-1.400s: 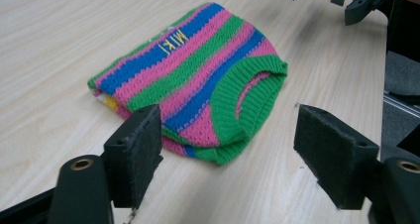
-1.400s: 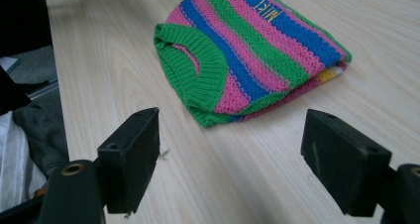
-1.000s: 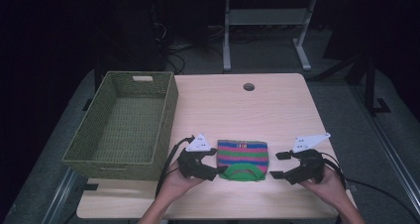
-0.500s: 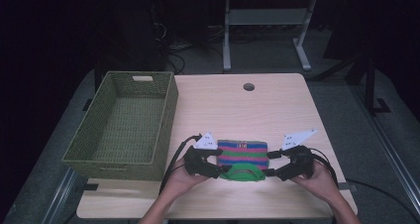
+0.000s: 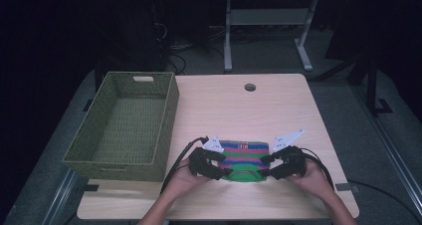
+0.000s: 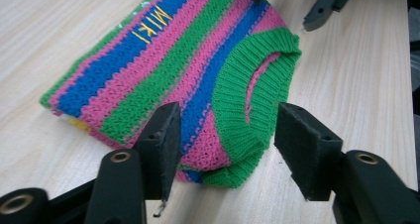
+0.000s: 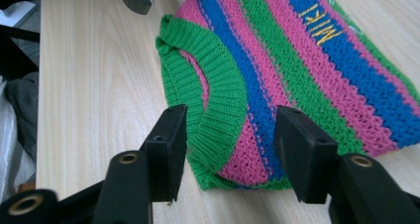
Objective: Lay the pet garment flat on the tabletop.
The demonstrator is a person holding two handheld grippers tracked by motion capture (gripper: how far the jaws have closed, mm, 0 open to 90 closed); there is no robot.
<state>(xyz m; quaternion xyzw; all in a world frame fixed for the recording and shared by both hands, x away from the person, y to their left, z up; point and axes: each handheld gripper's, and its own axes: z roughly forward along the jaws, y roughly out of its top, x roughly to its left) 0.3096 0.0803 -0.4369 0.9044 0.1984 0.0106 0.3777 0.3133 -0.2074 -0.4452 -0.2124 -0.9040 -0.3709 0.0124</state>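
Note:
A small knitted sweater (image 5: 244,155) with pink, blue and green stripes, a green collar and yellow lettering lies flat near the table's front edge. My left gripper (image 5: 219,167) is at its left end. In the left gripper view the near corner of the sweater (image 6: 208,85) lies between the jaws of my left gripper (image 6: 228,149), which have just been closing; the right pad stands apart from the knit. My right gripper (image 5: 271,167) is at the right end. Its jaws (image 7: 235,149) straddle the collar corner of the sweater (image 7: 277,70), also just closing, and are open.
A green woven basket (image 5: 166,110) stands empty on the left of the wooden table (image 5: 239,110). A round cable hole (image 5: 250,87) sits near the far edge. Dark floor and desk legs lie beyond. Cables trail from both grippers toward the front.
Both grippers have moved inward to the two ends of the sweater and lowered onto it. Their jaws stand narrower than before. The sweater has not moved.

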